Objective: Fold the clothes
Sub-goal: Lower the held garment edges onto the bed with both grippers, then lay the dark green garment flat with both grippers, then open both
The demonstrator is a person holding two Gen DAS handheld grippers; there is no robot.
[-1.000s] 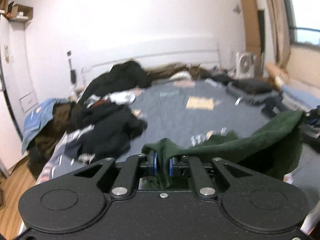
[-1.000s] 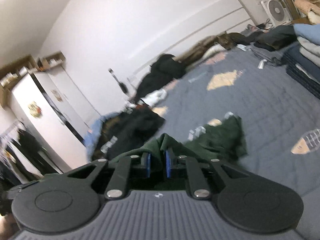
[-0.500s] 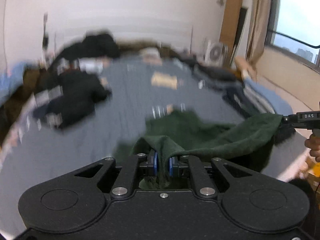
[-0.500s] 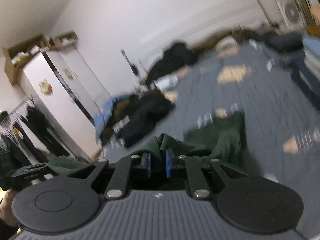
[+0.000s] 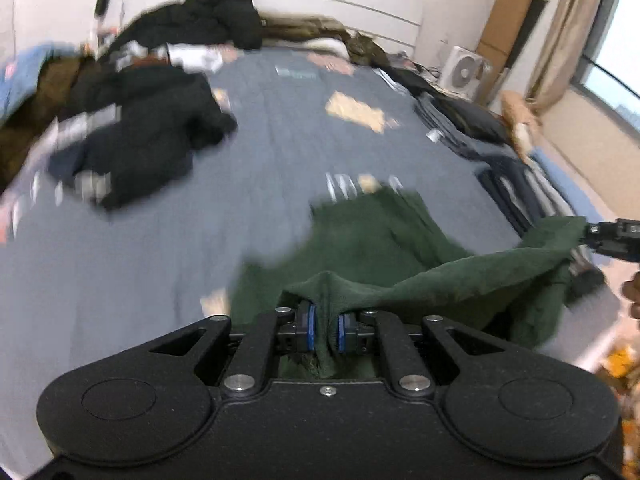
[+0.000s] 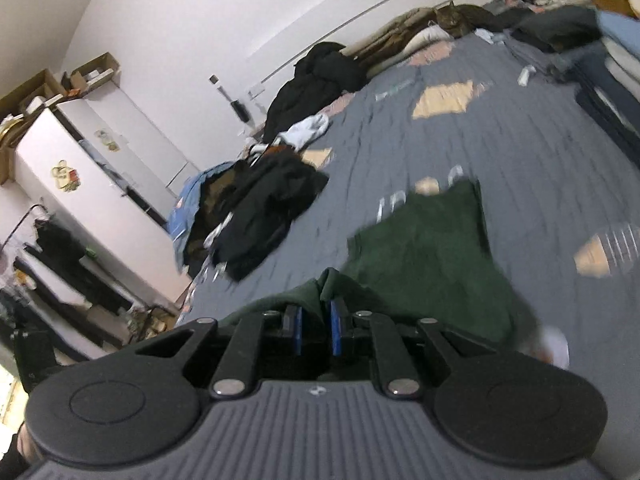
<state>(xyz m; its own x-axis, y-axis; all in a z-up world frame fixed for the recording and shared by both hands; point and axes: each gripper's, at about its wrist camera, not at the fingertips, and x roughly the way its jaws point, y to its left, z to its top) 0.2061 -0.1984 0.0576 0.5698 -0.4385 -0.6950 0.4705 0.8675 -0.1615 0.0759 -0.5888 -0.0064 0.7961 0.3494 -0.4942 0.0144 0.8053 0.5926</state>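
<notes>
The bed (image 5: 280, 168), spread with a grey-blue quilt, is carrying everything here: a heap of dark clothes (image 5: 136, 140) is lying toward its left side, a stack of folded things (image 5: 520, 184) is sitting along its right edge, and the dark green garment (image 5: 384, 240) is resting on the quilt at the near edge of the bed, between them. Its far part is lying flat on the quilt while its near edge is being held up off the bed, stretched between the two tools. The left gripper (image 5: 325, 330) is pinching one bunched corner between its fingers, and the right gripper (image 6: 315, 334) is clamping the other corner in the same way; in the left view it is showing at the garment's right end. Judging by this, the garment is being spread or laid for a fold. The next move is calling for even tension across the held edge, so the cloth is settling on the bed without wrinkles.
</notes>
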